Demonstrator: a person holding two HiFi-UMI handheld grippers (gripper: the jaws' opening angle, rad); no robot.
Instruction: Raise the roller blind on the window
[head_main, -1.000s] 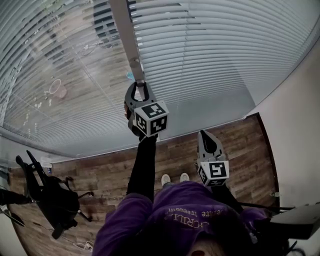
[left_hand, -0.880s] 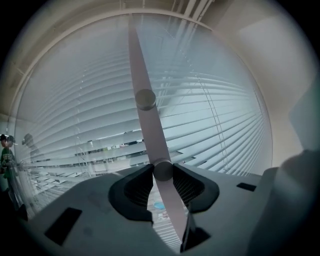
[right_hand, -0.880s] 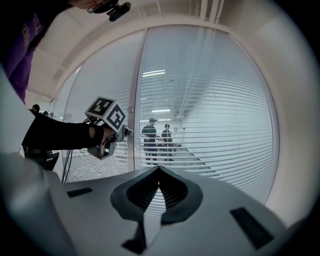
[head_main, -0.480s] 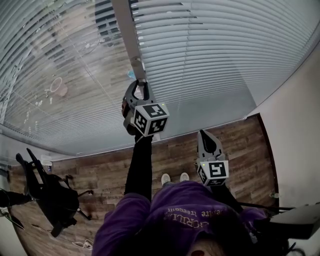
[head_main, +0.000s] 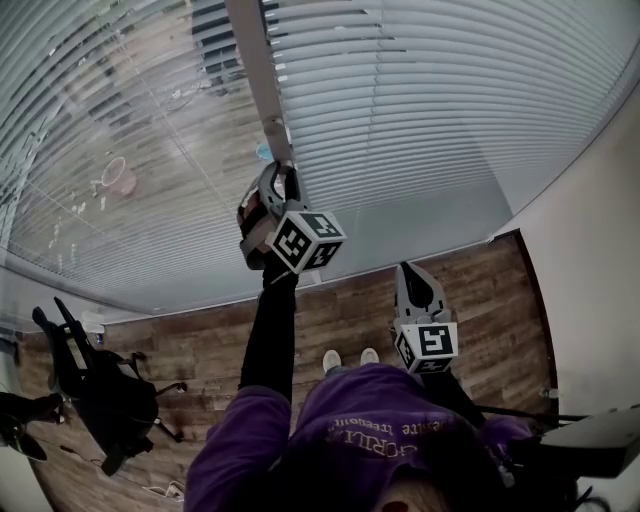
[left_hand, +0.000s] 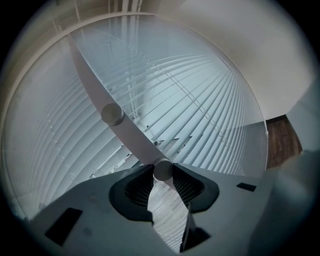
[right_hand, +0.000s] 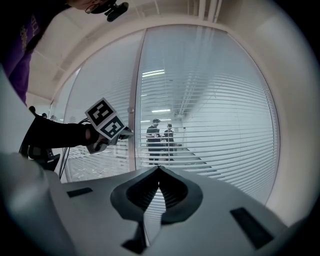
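Your left gripper (head_main: 280, 182) clamps the knob (left_hand: 163, 170) on the window frame (head_main: 252, 60). Your right gripper (head_main: 412, 278) hangs low, jaws together, empty. The blind (head_main: 430, 110) covers the whole window, so the raising appears 0% done.

This looks like an office. A black swivel chair (head_main: 105, 395) stands on a wood-plank floor (head_main: 345, 300) beside a glass wall (right_hand: 107, 85) hung with slatted blinds (head_main: 450, 110). Beyond the glass, ceiling strip lights (right_hand: 152, 73) shine over two people (right_hand: 160, 136) standing.
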